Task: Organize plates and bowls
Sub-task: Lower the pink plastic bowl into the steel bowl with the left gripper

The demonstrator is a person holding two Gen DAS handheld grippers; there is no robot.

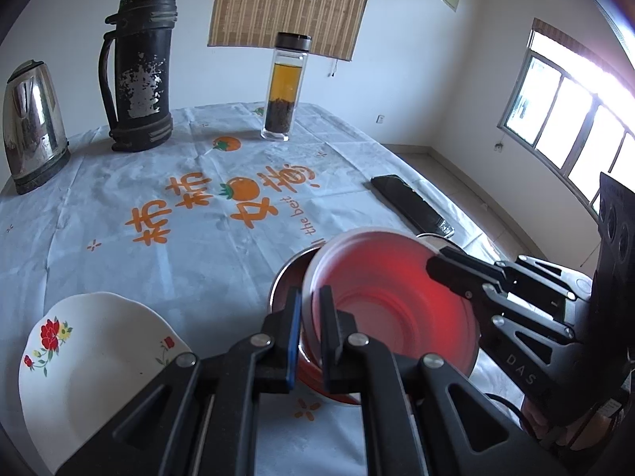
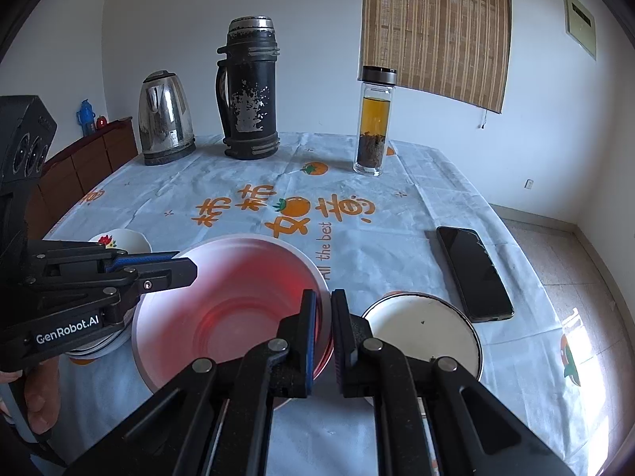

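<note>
The tabletop (image 2: 436,198) is covered in a pale blue cloth with orange persimmon prints and lettering, and pretty much everything sits on that.

At the far edge there's a tall black flask (image 2: 249,91) with worn paint, a steel kettle (image 2: 164,119) to its left toward the far left corner, and a glass tea bottle (image 2: 373,123) to the right of the flask. A black phone (image 2: 472,273) lies flat near the right edge.

Main event is near the front edge: a red bowl (image 2: 238,301) with a pale frosted rim, gripped from both sides and tilted. In the left wrist view it sits over a steel bowl (image 1: 289,277), whose rim peeks out behind it; can't tell if the two are touching. The left gripper (image 1: 309,309) has its fingers pinched narrow on the red bowl's left rim, one finger inside and one outside. The right gripper (image 2: 323,317) does the same on the right rim, fingers nearly together with the rim between them.

Just right of the red bowl is a white enamel bowl (image 2: 428,333) with a dark rim, standing on the cloth. Off to the left of the red bowl is a white plate (image 1: 107,349) with red flowers painted on it.

A bit of a hand (image 2: 35,400) shows in the right wrist view, wrapped around the left gripper's handle.
</note>
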